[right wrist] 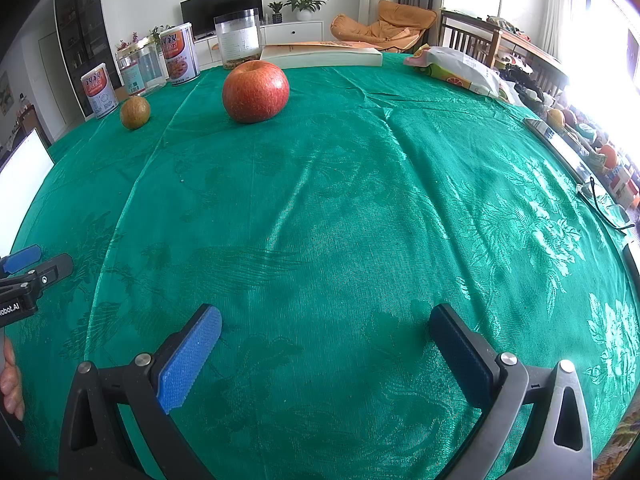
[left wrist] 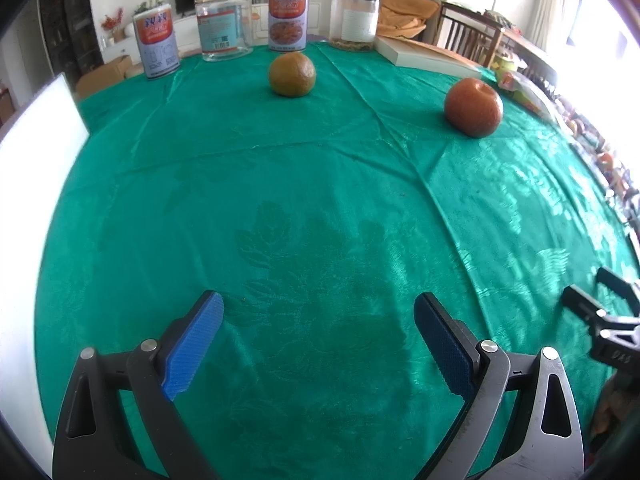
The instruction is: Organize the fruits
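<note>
2 fruits sit near the far edge of the green tabletop (right wrist: pixel 360 200): a red apple (right wrist: pixel 255 91) and a greenish orange (right wrist: pixel 135 112), well apart. Left gripper (left wrist: pixel 320 344) and right gripper (right wrist: pixel 326 354) have wide-open, empty jaws.

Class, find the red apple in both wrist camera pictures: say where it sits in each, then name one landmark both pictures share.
Left wrist view: the red apple sits upper right on the green tablecloth.
Right wrist view: the red apple sits upper left of centre, nearer the camera.
Shared landmark: the greenish-brown fruit, to the apple's left in both.
</note>
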